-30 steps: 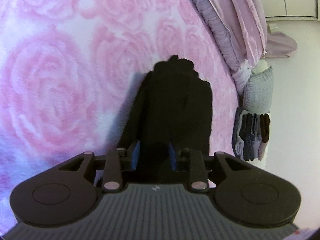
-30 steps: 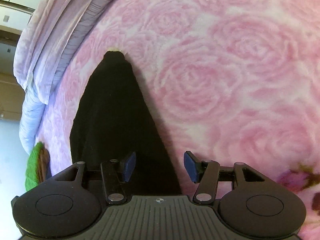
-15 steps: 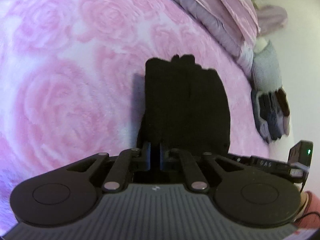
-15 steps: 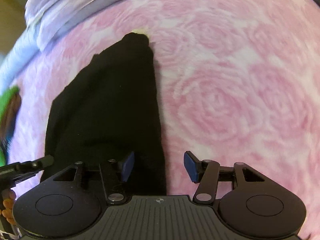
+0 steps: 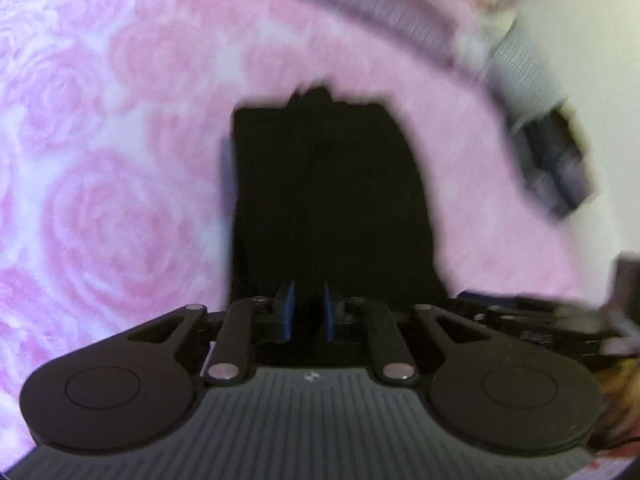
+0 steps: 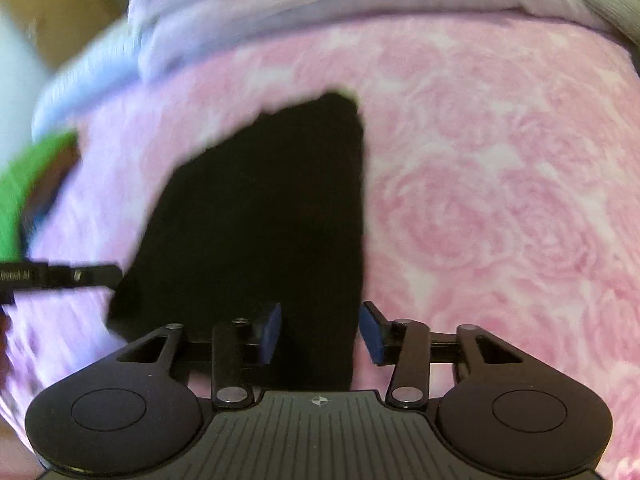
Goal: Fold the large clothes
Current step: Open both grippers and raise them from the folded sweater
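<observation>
A black garment (image 5: 328, 184) lies folded in a long strip on the pink rose blanket (image 5: 100, 200). My left gripper (image 5: 309, 296) is at its near end, the blue pads close together with black fabric pinched between them; the jaws are opening slightly. In the right wrist view the same garment (image 6: 272, 200) widens toward the left, and its near right corner runs between the pads of my right gripper (image 6: 320, 312). Those jaws are closing and stand a little wider than the fabric. The left gripper's tip (image 6: 60, 276) shows at that view's left edge. Both views are motion-blurred.
A lilac quilt (image 6: 320, 8) is bunched along the far side of the blanket (image 6: 500, 200). A green item (image 6: 24, 184) lies at the far left. A stack of folded dark clothes (image 5: 556, 168) and a grey pillow (image 5: 516, 64) sit past the bed's right edge.
The left jaws went from wide around the fabric to pinching it. The right jaws have narrowed around the garment's corner. Both views have rolled and shifted, and each gripper now shows in the other's view.
</observation>
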